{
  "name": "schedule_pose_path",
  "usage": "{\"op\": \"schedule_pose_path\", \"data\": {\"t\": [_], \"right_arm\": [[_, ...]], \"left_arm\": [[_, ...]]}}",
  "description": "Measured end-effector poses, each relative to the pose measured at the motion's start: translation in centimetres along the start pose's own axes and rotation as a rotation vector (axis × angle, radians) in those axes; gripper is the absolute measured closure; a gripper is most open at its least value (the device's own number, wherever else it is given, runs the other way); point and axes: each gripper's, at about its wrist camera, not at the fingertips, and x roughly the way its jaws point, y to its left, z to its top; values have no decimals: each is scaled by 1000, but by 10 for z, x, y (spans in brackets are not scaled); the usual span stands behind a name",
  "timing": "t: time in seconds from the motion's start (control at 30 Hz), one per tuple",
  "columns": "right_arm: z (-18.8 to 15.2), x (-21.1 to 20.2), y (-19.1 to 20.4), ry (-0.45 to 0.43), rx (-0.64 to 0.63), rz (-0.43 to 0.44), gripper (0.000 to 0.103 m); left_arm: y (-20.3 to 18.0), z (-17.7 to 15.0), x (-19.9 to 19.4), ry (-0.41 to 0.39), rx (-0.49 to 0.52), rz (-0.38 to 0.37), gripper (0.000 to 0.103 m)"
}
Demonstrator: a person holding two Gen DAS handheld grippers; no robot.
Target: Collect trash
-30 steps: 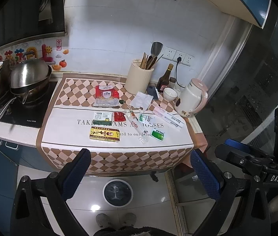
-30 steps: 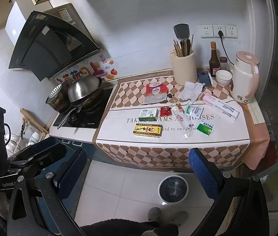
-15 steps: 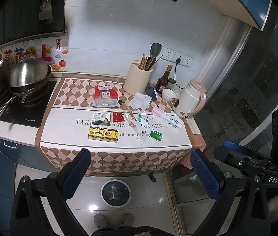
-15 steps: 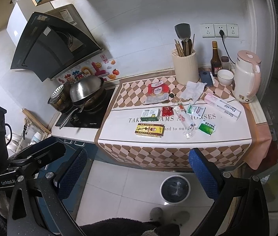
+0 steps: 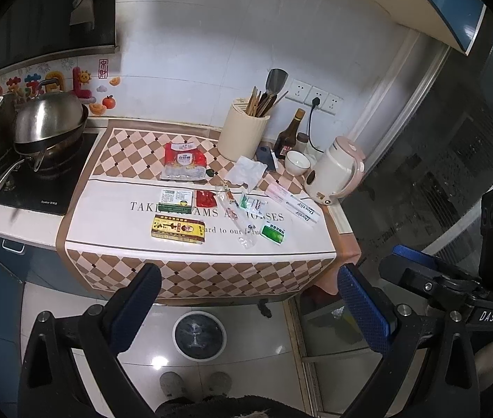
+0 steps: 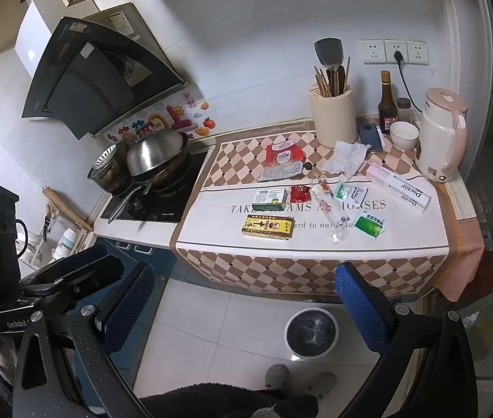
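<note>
Both your tongs, left [image 5: 248, 299] and right [image 6: 244, 296], gape empty. Yellow box [image 5: 178, 229] straight ahead on worktop [image 5: 114, 224], long axis crosswise; neither clearly nearer.

Left wrist view: set well back from the table [image 5: 72, 233] and above it, facing forward and slightly down between the left gripper's [image 5: 250, 299] blue-padded fingers [image 5: 138, 299]; the other gripper shows at its right edge. Right wrist view: similarly distant, offset to the right, looking between the right gripper's [image 6: 246, 299] fingers [image 6: 361, 299], the other gripper at its left edge. Both views share the table, the stove [image 5: 27, 188] [image 6: 163, 202], the wall behind, and the floor bin [image 5: 199, 335] [image 6: 311, 332].
</note>
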Motion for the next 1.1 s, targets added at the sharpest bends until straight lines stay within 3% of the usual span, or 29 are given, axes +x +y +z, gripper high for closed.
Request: {"op": "schedule_pose_path", "data": {"t": [1.1], "right_arm": [[-3, -1, -6, -5, 9, 4, 0]], "left_arm": [[-7, -1, 1, -2, 5, -34, 0]]}}
